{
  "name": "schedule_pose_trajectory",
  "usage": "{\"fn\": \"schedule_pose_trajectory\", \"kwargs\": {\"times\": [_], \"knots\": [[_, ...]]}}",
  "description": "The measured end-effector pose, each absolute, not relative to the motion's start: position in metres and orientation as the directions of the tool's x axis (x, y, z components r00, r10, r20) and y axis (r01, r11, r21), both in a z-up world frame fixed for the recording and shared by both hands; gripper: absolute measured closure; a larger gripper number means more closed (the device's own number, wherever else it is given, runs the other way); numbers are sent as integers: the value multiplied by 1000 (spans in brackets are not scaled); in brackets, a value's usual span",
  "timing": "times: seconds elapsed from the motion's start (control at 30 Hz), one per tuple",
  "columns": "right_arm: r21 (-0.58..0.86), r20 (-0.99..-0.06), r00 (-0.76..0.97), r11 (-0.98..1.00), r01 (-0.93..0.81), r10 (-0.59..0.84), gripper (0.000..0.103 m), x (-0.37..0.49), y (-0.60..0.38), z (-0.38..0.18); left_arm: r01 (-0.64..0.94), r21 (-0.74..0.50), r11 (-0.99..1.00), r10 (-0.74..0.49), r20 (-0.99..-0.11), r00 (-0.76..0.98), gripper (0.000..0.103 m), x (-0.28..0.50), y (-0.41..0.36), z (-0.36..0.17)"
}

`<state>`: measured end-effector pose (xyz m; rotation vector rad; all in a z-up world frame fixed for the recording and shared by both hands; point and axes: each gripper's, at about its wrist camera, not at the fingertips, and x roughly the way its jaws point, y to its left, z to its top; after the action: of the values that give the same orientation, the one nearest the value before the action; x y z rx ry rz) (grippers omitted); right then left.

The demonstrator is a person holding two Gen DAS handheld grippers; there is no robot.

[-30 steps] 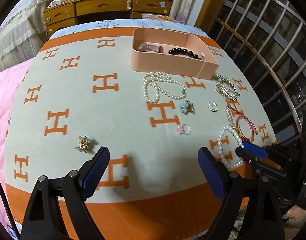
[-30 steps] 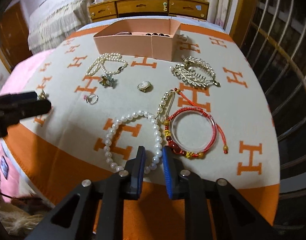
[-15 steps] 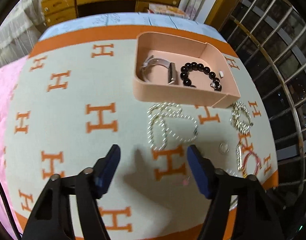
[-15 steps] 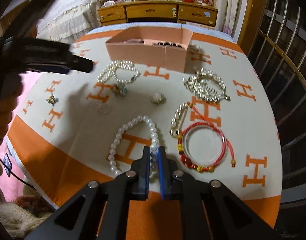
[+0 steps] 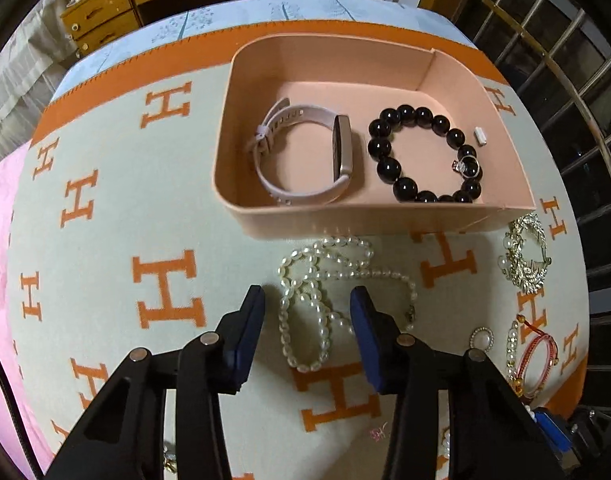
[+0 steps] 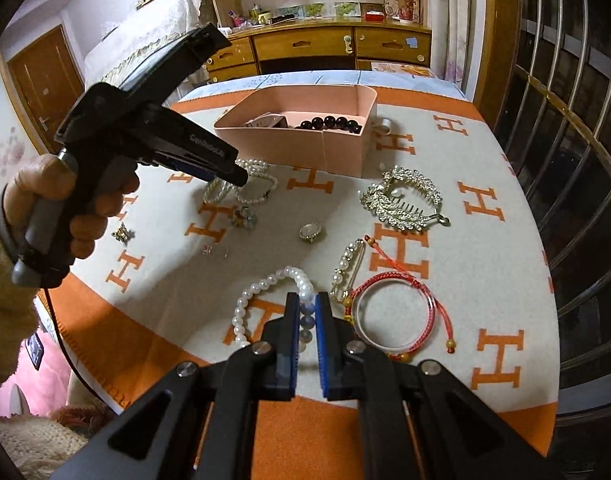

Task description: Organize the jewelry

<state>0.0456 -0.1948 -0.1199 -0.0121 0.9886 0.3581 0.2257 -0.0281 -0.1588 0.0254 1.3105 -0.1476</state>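
The right tool (image 6: 306,308) pinches the pearl bracelet (image 6: 265,284); lifted fast, it may snag the red cord bracelet (image 6: 393,312) beside it. The left tool (image 5: 307,300), jaws just closing, straddles the tangled pearl necklace (image 5: 325,284) near the pink box (image 5: 345,216) without pressing it; a loop may slip out.

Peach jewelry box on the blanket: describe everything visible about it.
The peach open-topped jewelry box looks like thin card, with rounded left corners and a seam at its right front corner. It sits flat on the cream blanket with orange H letters. Inside lie a pale pink smartwatch, a black bead bracelet carrying a small silver ring, and a small white piece. Neither gripper touches it.
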Motion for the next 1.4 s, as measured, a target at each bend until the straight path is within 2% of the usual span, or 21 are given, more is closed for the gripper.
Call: {"fn": "schedule_pose_trajectory", "kwargs": {"times": [0.03,0.13,0.47,0.83,1.1,1.27,1.4], "knots": [[160,-818,493,941,-299,296,96,46,-196,-120,129,-57,990,-88,-964,252,65,225,-29,-158],[174,-817,491,940,-292,304,96,47,-199,-121,151,-39,988,-77,-965,252,95,226,-35,-157],[194,-773,535,930,-313,341,96,46,-199,-94,57,-171,984,-180,-952,247,96,218,-14,-138],[186,-662,641,914,-362,388,96,66,-188,-20,117,-227,967,-255,-885,389,96,203,-18,-51],[176,-581,720,923,-343,379,95,102,-183,27,169,-225,960,-281,-802,527,96,202,-23,27],[208,-576,726,927,-313,375,95,136,-186,28,178,-240,954,-299,-748,592,96,212,-24,58],[261,-601,699,922,-287,388,95,168,-188,10,179,-245,953,-303,-733,609,96,226,-27,60]]}}
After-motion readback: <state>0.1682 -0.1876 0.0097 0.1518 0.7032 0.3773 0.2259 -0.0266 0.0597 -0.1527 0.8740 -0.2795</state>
